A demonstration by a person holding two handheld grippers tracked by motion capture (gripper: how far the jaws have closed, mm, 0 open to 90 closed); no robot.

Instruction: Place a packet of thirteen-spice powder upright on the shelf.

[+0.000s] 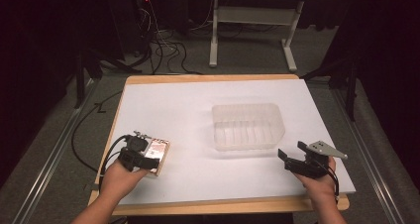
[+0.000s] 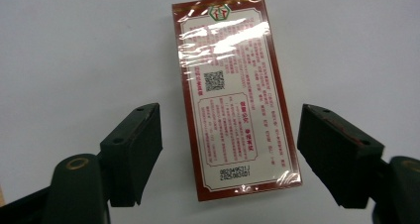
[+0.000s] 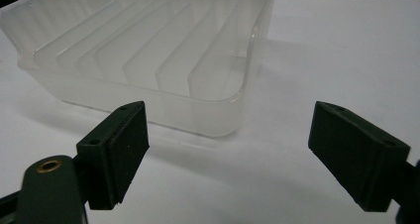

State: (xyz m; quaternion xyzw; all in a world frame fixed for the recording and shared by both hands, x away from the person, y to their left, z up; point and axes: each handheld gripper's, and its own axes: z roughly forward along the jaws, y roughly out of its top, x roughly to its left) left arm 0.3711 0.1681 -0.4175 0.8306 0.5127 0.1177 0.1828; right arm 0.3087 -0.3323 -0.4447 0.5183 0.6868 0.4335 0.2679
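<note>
A flat red and cream box wrapped in shiny film lies on the white table top at the front left, also seen as the box from above. My left gripper hovers over it, open, a jaw on either side of the box's near end without touching. A clear plastic tray with ribbed dividers stands mid-table. My right gripper is open and holds nothing, aimed at the near corner of the tray from a short distance. From above, the right gripper sits at the front right.
The table has a wooden edge along the front. Beyond the far edge are floor cables and a white desk frame. Dark stands flank both sides.
</note>
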